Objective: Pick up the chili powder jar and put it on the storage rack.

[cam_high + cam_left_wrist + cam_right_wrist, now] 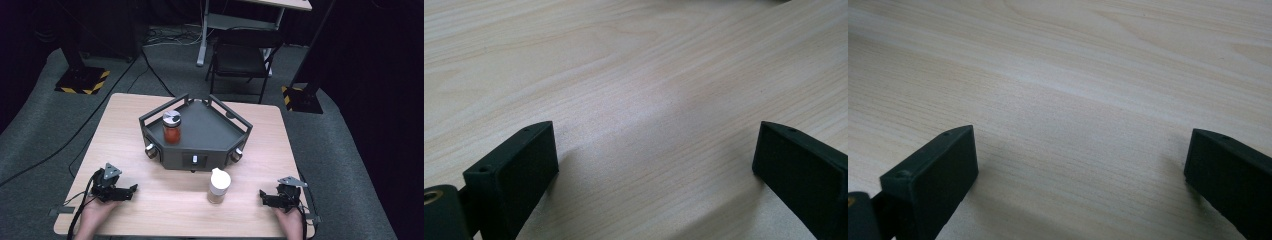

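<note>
Left gripper (pixel 131 190) sits low at the near-left of the worktop (pixel 125 145), jaws spread wide with bare wood between them; the left gripper view confirms nothing is between the pads. Right gripper (pixel 261 195) mirrors it at the near-right edge, jaws also wide and holding nothing, tips pointing inward toward the centre. Both are held in the person's hands, which come in from the bottom edge. Between the two grippers, slightly right of centre and well apart from each, stands a small jar (pixel 218 186) with a white lid, upright on the worktop; contents look pale tan, roughly the lower part of the jar, exact fill is hard to tell. Just behind it is a dark grey tray (pixel 220 135) with angled front corners and a low rail round its sides and back, with three knobs on the front faces: left corner, centre, right corner. Inside the tray at its left side stands a second jar (pixel 171 127), upright, with a silver and black lid and red-orange contents filling most of it. Rest of the tray floor is bare. Beyond the worktop: a black chair (pixel 242 57) and a desk frame on grey carpet.
</note>
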`<action>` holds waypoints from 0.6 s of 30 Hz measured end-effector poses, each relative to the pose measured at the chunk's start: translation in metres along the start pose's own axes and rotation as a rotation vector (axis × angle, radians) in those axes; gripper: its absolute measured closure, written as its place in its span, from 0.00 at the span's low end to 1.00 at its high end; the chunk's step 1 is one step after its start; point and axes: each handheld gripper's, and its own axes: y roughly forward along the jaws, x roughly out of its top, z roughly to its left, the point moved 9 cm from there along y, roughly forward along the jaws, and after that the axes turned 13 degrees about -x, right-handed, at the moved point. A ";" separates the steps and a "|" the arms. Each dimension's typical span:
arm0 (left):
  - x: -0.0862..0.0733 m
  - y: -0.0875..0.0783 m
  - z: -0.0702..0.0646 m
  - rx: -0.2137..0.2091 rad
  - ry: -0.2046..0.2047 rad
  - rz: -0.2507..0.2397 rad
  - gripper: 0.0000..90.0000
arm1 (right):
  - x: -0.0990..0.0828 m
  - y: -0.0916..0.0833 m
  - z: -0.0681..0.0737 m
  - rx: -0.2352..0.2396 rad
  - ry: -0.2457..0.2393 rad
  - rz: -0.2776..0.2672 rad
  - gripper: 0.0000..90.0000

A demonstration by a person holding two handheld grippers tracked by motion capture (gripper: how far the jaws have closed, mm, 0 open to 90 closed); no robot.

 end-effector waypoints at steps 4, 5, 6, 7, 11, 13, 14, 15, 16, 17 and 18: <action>0.000 0.000 0.000 0.000 0.000 0.000 0.04 | 0.000 0.000 0.000 0.000 0.000 0.000 0.00; 0.000 0.000 0.000 0.000 0.000 0.000 0.04 | 0.000 0.000 0.000 0.000 0.000 0.000 0.00; 0.000 0.000 0.000 0.000 0.000 0.000 0.04 | 0.000 0.000 0.000 0.000 0.000 0.000 0.00; 0.000 0.000 0.000 0.000 0.000 0.000 0.04 | 0.000 0.000 0.000 0.000 0.000 0.000 0.00; 0.000 0.000 0.000 -0.001 0.001 0.000 0.04 | 0.000 0.000 0.000 0.000 0.000 0.000 0.00; 0.000 0.000 0.000 -0.001 0.001 0.000 0.04 | 0.000 0.000 0.000 0.000 0.000 0.000 0.00; 0.000 0.000 0.000 0.000 0.000 0.000 0.04 | 0.000 0.000 0.000 0.000 0.000 0.000 0.00; 0.000 0.000 0.000 0.000 0.000 0.000 0.04 | 0.000 0.000 0.000 0.000 0.000 0.000 0.00; 0.000 0.001 0.000 0.000 0.000 0.000 0.04 | 0.000 0.000 0.000 0.000 0.000 0.000 0.00; 0.000 0.001 0.000 0.000 0.000 0.001 0.04 | 0.000 0.000 0.000 0.000 0.000 0.000 0.00; 0.001 0.001 0.000 0.000 -0.001 0.001 0.03 | 0.000 0.000 0.000 0.000 0.000 0.000 0.00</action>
